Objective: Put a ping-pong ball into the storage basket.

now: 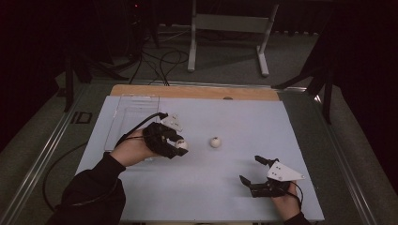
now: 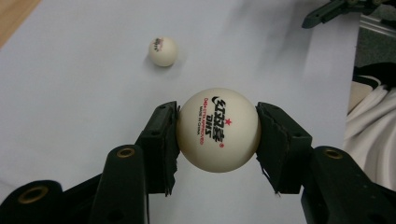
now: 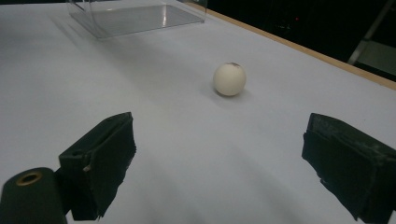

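White celluloid defines both task items: one small round table-tennis ball with black and red printing (image 2: 217, 129) sits clamped between the two black pads of the left gripper (image 1: 177, 146), and a second plain white ball (image 1: 215, 142) rests free on the pale blue table sheet (image 1: 225, 187). In the left gripper view the held ball is pinched at its widest line, with a pad touching each side, and appears to sit just above the sheet. The right gripper (image 1: 254, 169) rests low at the near right of the sheet with its jaws spread wide and nothing between them. The free ball lies between the two grippers, nearer the left one in the high view. In the right gripper view this ball (image 3: 229, 79) lies ahead of the spread jaws and slightly left of their centre line, well apart from both pads. A clear plastic tray (image 1: 131, 112) stands at the far left of the sheet, just behind the left hand. Judgement: the empty right gripper is the one available for the free ball, and needs a straight forward reach.
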`<control>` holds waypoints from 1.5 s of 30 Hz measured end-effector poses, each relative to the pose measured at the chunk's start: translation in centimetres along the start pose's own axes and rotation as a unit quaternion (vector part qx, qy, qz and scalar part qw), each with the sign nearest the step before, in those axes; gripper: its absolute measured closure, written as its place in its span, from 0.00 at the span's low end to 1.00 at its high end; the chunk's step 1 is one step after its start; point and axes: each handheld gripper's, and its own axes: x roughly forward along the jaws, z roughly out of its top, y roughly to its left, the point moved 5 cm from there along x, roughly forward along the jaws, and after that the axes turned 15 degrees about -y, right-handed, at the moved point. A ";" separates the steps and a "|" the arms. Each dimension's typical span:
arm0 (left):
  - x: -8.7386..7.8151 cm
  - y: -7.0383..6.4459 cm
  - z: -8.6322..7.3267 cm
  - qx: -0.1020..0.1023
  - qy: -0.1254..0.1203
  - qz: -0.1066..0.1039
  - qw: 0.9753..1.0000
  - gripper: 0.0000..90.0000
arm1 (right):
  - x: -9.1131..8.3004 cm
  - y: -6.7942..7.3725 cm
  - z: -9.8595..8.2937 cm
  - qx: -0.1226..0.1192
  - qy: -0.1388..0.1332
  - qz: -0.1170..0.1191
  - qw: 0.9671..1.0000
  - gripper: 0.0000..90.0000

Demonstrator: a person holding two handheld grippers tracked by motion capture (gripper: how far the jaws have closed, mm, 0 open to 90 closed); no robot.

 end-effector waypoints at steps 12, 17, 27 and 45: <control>-1.1 2.0 0.0 -0.028 -0.013 0.038 0.999 0.58 | 0.0 0.0 0.0 -0.001 0.001 0.002 1.000 0.10; -1.4 2.6 0.1 -0.036 -0.018 0.043 0.998 0.58 | 0.0 0.0 0.0 0.002 0.000 0.001 1.000 0.10; -3.1 4.0 0.5 -0.056 -0.050 0.088 0.993 0.58 | 0.1 0.1 0.0 0.002 0.002 0.003 1.000 0.10; -5.3 7.2 -0.7 -0.109 -0.063 0.176 0.976 0.58 | 0.1 0.1 -0.1 0.006 0.003 0.003 1.000 0.10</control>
